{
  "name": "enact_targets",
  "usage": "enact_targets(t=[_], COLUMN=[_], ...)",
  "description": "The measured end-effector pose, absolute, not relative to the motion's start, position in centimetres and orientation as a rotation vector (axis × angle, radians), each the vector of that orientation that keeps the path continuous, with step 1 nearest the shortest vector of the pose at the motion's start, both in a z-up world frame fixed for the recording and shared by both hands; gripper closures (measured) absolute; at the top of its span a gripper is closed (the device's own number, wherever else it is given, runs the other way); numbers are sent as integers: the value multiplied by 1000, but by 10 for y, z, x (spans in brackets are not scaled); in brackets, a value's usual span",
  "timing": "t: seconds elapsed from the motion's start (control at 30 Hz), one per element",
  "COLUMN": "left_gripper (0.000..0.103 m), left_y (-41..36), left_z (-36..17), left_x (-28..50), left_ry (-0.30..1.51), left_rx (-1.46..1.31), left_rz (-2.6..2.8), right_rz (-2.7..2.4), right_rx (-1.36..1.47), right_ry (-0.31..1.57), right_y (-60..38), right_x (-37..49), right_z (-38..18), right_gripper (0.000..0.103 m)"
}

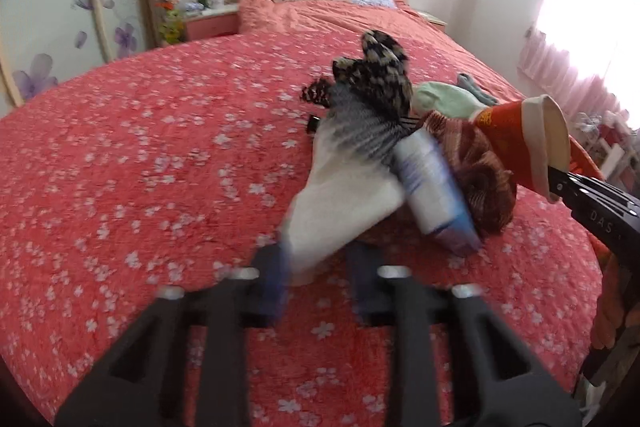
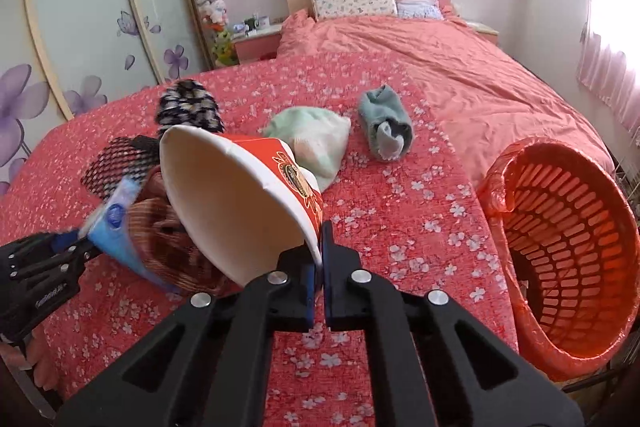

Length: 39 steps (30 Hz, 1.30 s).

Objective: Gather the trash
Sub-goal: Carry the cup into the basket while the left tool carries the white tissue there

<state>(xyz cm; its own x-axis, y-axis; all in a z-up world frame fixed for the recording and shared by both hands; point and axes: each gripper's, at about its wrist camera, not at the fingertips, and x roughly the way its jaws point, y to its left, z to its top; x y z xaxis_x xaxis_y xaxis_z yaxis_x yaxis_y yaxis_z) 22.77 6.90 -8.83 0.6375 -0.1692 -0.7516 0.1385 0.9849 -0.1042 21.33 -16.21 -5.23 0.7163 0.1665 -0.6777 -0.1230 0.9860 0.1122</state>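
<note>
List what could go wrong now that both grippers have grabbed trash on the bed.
1. The right gripper pinches only the paper bowl's thin rim; it may crumple or slip on the way to the orange basket.
2. The left gripper holds the white wrapper by its very end, with socks lying on it, so it could drag them along.

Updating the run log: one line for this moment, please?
right gripper: shut on paper cup rim | left gripper: at white packet, grip unclear | orange basket: beside bed, open

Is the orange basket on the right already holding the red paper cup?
No, the red paper cup is pinched at its rim by the right gripper, outside the orange basket.
</note>
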Motion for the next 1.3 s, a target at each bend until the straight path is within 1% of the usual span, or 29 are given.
enact_targets(t=[0.17,0.4,0.7,0.9,1.3], left_gripper=[86,86,86,86,86], left_y=[86,110,124,99,10], left_z=[-72,-44,10,39,62], left_x=[215,192,171,166,166], left_ry=[817,765,666,623,590], left_rx=[-53,-66,-67,-64,-69], left_rz=[-185,-135,-79,-106,-236], right_rz=[170,199,222,189,43], right_rx=[73,108,167,186,256], right_ry=[719,682,608,561,491], right_y=[-164,-163,-172,-188,-253], right_x=[203,190,169,155,132], right_z=[-38,-19,16,33,48], right_gripper=[100,100,100,100,100])
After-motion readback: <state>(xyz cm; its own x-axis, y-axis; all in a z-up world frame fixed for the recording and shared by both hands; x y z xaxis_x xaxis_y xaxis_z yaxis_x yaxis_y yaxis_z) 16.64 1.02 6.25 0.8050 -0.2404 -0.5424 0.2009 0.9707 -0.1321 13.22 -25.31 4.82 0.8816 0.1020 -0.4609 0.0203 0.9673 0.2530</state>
